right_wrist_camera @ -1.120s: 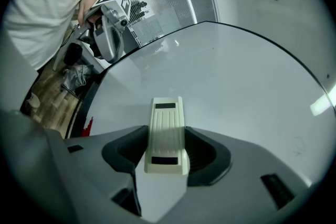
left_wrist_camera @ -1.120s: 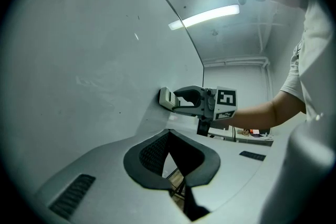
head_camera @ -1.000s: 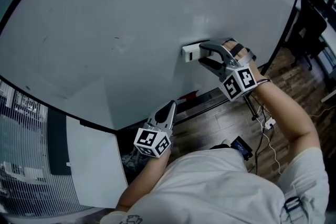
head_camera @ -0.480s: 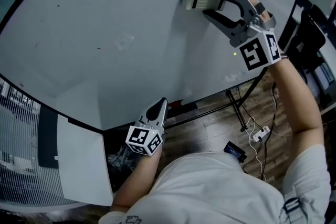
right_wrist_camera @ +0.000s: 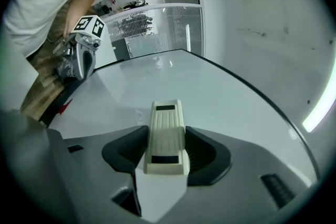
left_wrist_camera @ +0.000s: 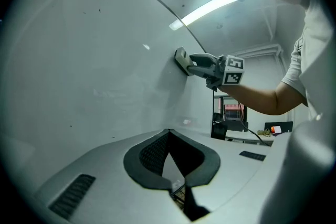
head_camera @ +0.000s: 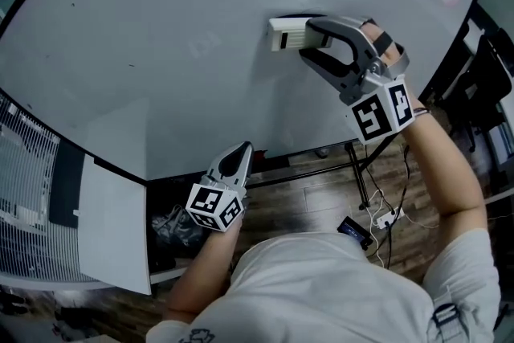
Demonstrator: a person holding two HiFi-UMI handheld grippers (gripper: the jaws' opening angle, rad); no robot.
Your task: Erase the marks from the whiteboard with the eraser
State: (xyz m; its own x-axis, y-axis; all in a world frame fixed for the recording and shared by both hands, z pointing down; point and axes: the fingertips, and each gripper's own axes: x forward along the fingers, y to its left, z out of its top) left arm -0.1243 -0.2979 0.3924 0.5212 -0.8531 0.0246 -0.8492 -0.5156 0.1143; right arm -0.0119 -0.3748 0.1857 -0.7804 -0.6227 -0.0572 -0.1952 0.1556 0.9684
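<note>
Squeezing the eraser (head_camera: 287, 34) tight against the whiteboard (head_camera: 144, 28), the right gripper (head_camera: 312, 40) seems to have only tiny specks left to wipe, while the left gripper (head_camera: 238, 155) hangs closed and empty.

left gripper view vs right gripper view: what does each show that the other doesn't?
Left gripper view only: the left gripper up close, jaws together and empty, and the eraser edge-on against the whiteboard. Right gripper view only: the eraser's ribbed back clamped in the right gripper, and a slatted partition behind. Both: the whiteboard, and the opposite gripper at a distance.
</note>
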